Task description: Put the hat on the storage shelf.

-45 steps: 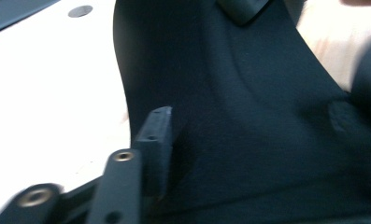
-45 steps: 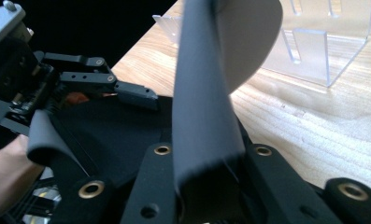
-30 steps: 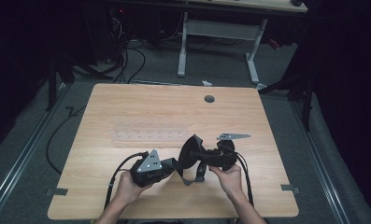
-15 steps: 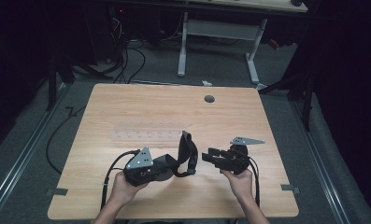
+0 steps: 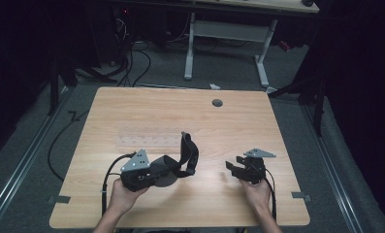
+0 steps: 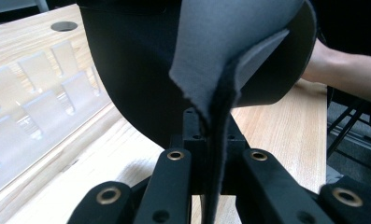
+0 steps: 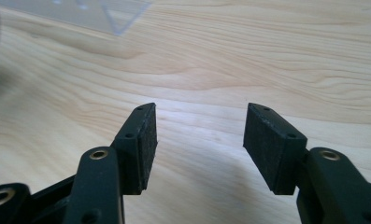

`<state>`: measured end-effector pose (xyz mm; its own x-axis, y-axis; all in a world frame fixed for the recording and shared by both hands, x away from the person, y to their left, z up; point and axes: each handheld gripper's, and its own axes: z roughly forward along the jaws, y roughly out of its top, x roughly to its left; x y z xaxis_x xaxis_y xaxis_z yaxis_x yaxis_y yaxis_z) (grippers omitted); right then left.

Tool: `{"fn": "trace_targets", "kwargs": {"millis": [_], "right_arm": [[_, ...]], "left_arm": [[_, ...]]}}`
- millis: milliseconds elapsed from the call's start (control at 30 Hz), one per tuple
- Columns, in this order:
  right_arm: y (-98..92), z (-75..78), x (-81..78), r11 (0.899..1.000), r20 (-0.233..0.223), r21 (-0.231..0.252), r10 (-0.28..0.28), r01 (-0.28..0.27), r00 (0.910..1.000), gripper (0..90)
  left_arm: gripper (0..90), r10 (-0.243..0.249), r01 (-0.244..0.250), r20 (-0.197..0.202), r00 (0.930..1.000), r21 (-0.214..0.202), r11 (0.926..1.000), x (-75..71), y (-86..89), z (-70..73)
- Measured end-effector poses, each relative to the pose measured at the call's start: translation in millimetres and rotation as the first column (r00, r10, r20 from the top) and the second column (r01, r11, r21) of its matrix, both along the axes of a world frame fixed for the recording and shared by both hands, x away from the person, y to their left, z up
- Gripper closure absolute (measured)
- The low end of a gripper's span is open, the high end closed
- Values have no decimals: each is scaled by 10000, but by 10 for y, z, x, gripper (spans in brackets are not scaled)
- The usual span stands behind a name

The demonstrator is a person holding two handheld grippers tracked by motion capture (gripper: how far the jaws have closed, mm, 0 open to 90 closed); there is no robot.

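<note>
Meanwhile, the left gripper [image 5: 167, 167] has its jaws clamped on a black strap [image 5: 187, 154]; the right gripper [image 5: 234, 168] hovers over the counter [image 5: 146, 107], jaws spread.

the right gripper [image 7: 199, 144] holds its two black jaws spread wide apart above the bare wooden table [image 7: 267, 56], gripping nothing.

The black curved strap with grey felt lining [image 6: 230, 60] runs off the top of my left gripper view — its far end is cut away. It hides the pads of my left gripper [image 6: 210, 154] where they pinch it.
</note>
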<state>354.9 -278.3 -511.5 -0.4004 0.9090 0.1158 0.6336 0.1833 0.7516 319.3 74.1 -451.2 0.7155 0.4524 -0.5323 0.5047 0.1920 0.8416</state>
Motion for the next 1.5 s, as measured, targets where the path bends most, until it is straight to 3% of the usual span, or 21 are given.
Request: {"fn": "trace_targets", "kwargs": {"millis": [233,633,1000,1500], "right_arm": [[-86,-46,22,9952,326,-762,-595,619,9977,423],[-172,-174,57,9829,135,-1510,-1046,1055,9944,389],[-169,-192,37,9846,149,-1404,-1033,1044,9945,387],[-163,-192,36,9846,138,-1404,-1036,1045,9945,380]], "left_arm": [[859,270,-270,7,9996,-190,9995,15,100,73],[858,942,-943,-57,9955,-683,9932,71,290,184],[858,1515,-1518,-106,9884,-981,9835,182,421,285],[857,2309,-2267,269,9726,-1099,9677,308,580,413]]}}
